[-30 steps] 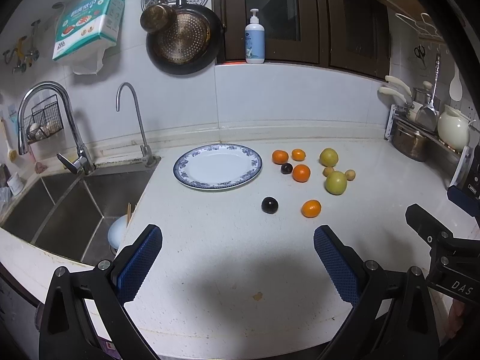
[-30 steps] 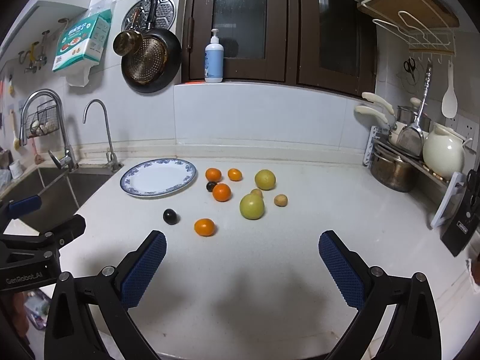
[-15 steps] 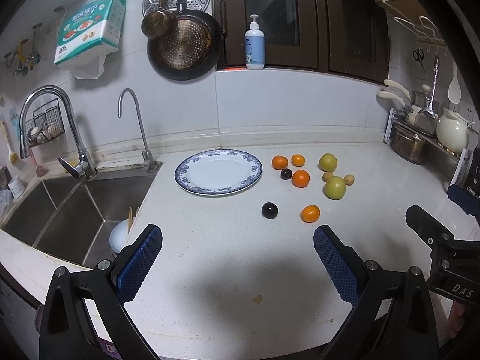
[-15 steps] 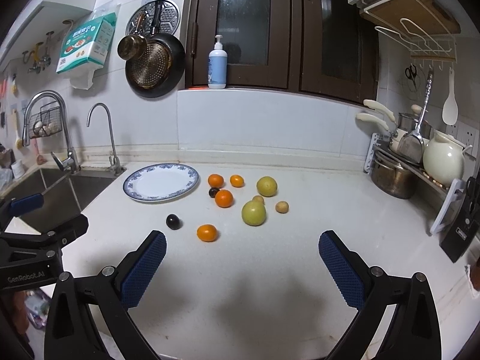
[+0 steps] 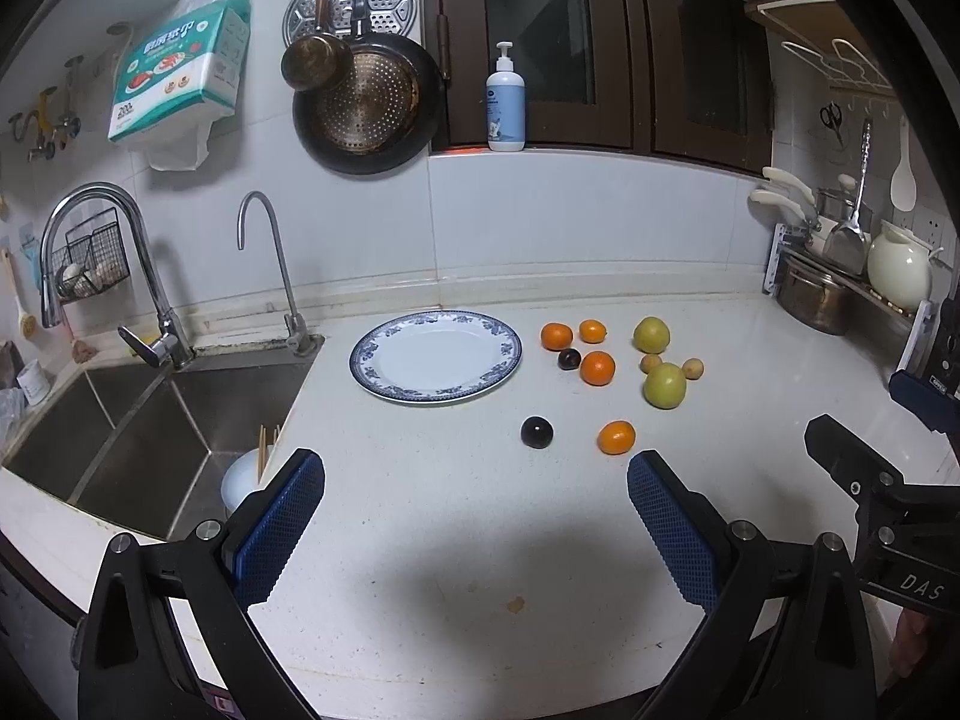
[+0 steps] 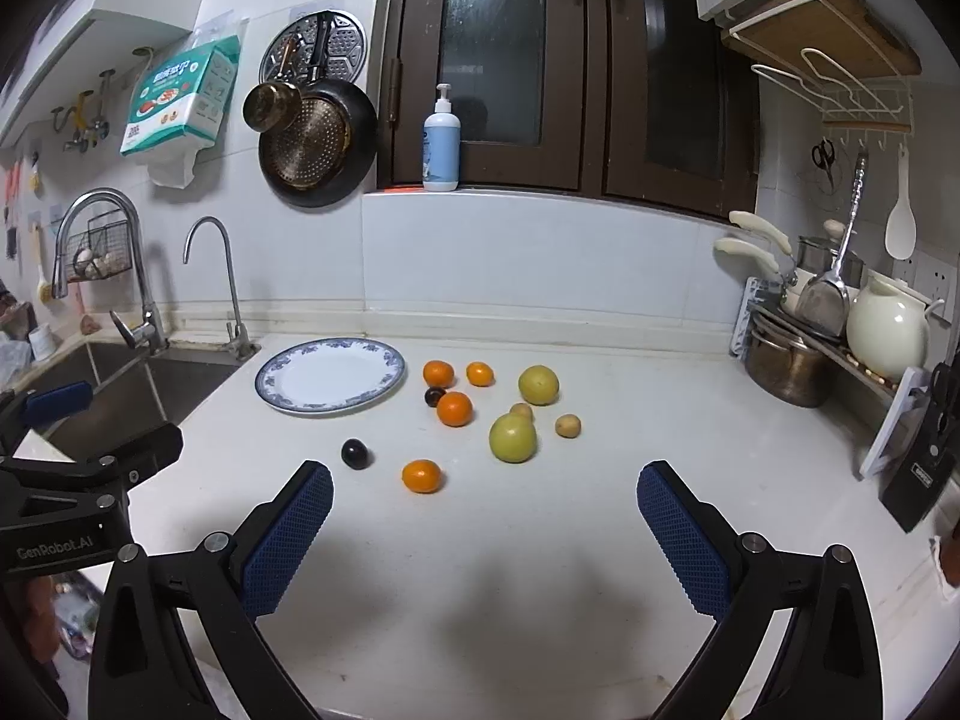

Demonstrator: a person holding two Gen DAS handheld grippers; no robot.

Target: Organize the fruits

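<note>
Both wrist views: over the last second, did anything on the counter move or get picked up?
Nothing was grasped or released. The left gripper and right gripper stayed open and empty, only tilting or drawing back slightly, so the scene sits a bit lower in both views. The plate is bare as before, and the oranges, green fruits and the dark plum lie where they were.

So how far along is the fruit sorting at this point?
Nothing looks done: the plate holds no fruit. Nothing is in hand either; the left gripper and right gripper are both open above the counter. All ten fruits are left, from the near orange and dark plum to the green fruit.
</note>
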